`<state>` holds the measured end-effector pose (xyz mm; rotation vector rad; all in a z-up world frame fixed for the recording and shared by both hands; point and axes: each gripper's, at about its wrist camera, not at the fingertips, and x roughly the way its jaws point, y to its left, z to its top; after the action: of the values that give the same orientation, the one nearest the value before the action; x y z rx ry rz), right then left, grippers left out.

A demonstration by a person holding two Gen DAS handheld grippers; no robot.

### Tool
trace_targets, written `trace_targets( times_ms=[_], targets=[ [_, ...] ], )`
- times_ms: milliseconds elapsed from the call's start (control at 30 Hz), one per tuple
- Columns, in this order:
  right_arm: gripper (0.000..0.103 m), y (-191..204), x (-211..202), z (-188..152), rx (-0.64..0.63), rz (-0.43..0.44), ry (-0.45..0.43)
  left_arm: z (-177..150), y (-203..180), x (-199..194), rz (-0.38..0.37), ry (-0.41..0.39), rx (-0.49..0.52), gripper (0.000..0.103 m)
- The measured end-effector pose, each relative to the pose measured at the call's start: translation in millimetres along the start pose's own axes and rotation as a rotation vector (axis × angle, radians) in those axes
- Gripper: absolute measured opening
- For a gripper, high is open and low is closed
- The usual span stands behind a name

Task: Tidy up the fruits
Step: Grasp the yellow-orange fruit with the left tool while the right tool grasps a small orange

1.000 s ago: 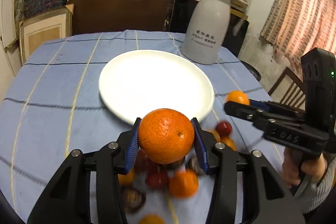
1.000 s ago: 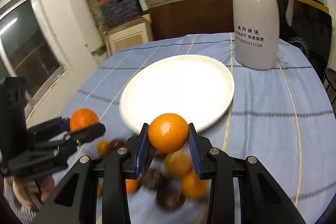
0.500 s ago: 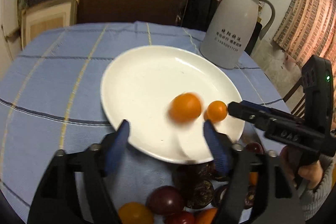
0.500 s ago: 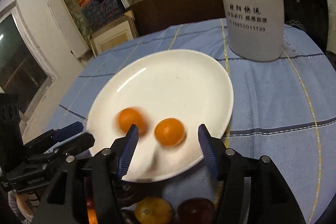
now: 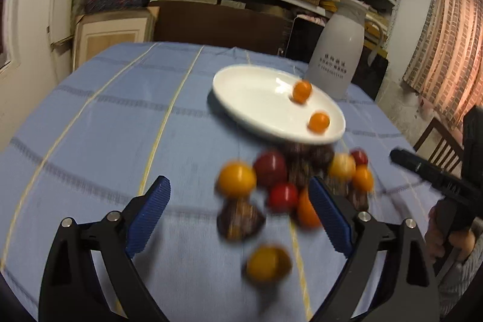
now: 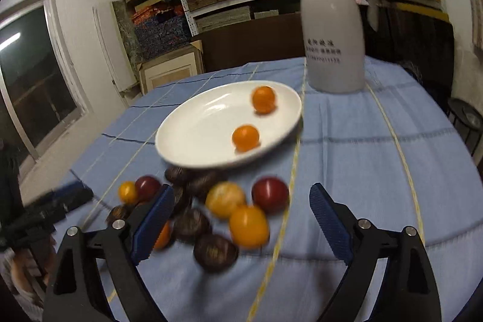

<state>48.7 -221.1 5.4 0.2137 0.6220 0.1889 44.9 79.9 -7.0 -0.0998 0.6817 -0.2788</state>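
A white plate (image 5: 250, 98) (image 6: 196, 135) holds two small oranges (image 5: 302, 91) (image 5: 319, 122), also in the right wrist view (image 6: 263, 99) (image 6: 245, 137). In front of the plate lies a blurred pile of fruit: an orange fruit (image 5: 237, 178) (image 6: 249, 225), red ones (image 5: 283, 195) (image 6: 270, 193), a yellow one (image 6: 225, 198) and dark brown ones (image 5: 240, 218) (image 6: 215, 252). My left gripper (image 5: 238, 210) is open and empty over the near side of the pile. My right gripper (image 6: 241, 213) is open and empty over the pile. The right gripper shows at the right edge of the left wrist view (image 5: 401, 157).
A tall white thermos jug (image 5: 338, 50) (image 6: 333, 29) stands behind the plate. The table has a blue checked cloth (image 5: 105, 125) (image 6: 377, 156). Shelves of stacked boxes line the back wall. A wooden chair (image 5: 437, 147) stands at the right.
Both grippers let go of their oranges onto the plate, then opened wide and pulled back toward me and over the fruit pile. The two oranges rolled toward the plate's far side.
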Motion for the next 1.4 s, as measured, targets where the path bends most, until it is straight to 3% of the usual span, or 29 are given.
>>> trace_targets(
  times_ms=[167,333,700,767,833,933,1000,1133,1400],
  targets=[
    [0.096,-3.3,-10.2,-26.1,0.037,0.032,0.052,-26.2,-17.2,-10.6,-0.001,0.038,0.054,0.094],
    [0.096,2.1,-13.9,-34.0,0.014,0.006,0.054,-28.6,-22.2,-4.3,0.035,0.074,0.079,0.096],
    [0.096,0.8,-11.4,-37.1,0.033,-0.005,0.088,-29.6,-38.9,8.9,-0.002,0.142,0.163,0.094],
    [0.096,1.0,-11.3,-37.2,0.031,-0.003,0.089,-29.0,-38.5,10.9,-0.007,0.153,0.159,0.086],
    [0.096,2.4,-10.6,-37.6,0.026,-0.004,0.092,-28.8,-36.5,15.2,-0.018,0.175,0.146,0.071],
    [0.096,2.7,-9.8,-38.2,0.022,-0.007,0.096,-29.1,-33.1,21.1,-0.033,0.202,0.127,0.06],
    [0.096,2.8,-9.7,-38.0,0.024,-0.007,0.096,-29.6,-32.6,23.0,-0.037,0.209,0.125,0.057],
    [0.096,3.1,-9.1,-38.4,0.018,-0.008,0.099,-31.3,-33.8,29.2,-0.044,0.239,0.132,0.036],
    [0.095,9.2,0.2,-41.4,-0.022,-0.015,0.142,-30.9,-31.4,22.8,-0.066,0.208,0.113,0.036]
  ],
)
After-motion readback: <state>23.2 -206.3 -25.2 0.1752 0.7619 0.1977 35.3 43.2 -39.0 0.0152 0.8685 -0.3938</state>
